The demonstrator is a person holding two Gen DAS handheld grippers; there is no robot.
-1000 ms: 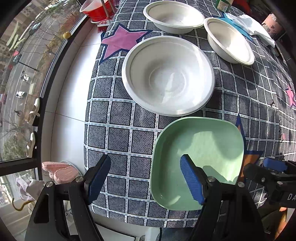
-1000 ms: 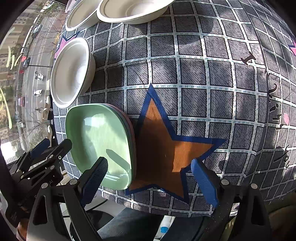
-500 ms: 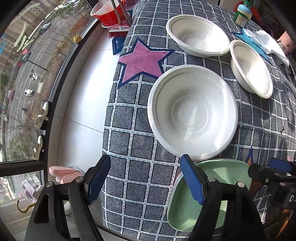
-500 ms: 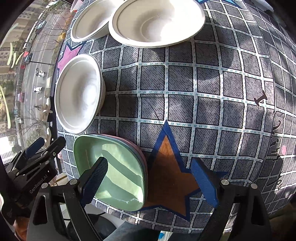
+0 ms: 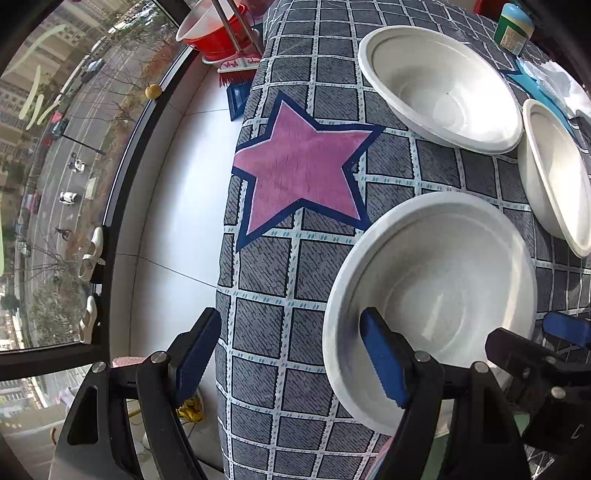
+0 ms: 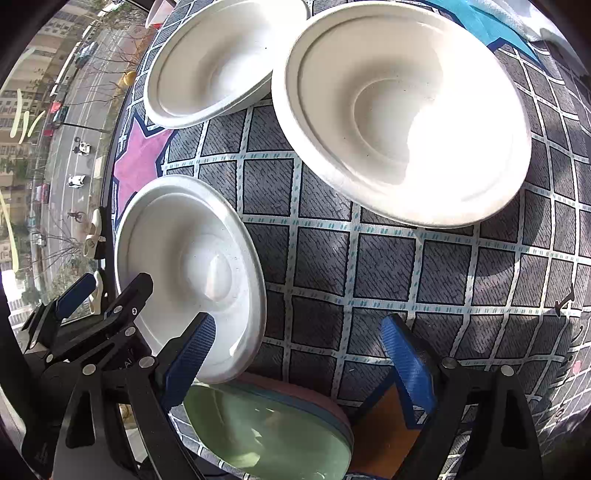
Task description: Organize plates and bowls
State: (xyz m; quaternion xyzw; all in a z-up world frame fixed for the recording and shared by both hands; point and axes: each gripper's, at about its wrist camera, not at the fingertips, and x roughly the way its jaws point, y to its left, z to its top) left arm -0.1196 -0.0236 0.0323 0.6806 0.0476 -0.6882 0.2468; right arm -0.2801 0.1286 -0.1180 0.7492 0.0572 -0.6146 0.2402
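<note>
Three white bowls stand on the checked tablecloth. The nearest white bowl [image 5: 436,288] [image 6: 184,258] lies just ahead of both grippers. My left gripper [image 5: 291,358] is open and empty, its right pad over this bowl's near-left rim, its left pad beyond the table edge. My right gripper [image 6: 299,358] is open and empty above bare cloth, its left pad at the bowl's near rim. A second white bowl [image 6: 399,110] [image 5: 554,173] and a third white bowl [image 6: 214,62] [image 5: 439,85] sit farther back. A green plate [image 6: 269,428] tops a pink and blue stack under my right gripper.
The table's left edge [image 5: 229,258] drops to a white sill beside a tall window. A red bucket [image 5: 218,33] and a brush stand at the far left. A green bottle [image 5: 513,29] and a white cloth [image 5: 554,81] lie at the far right.
Both grippers have moved forward over the table. The green plate has slid to the bottom of both views and the white bowls have come closer. Neither set of jaws has changed.
</note>
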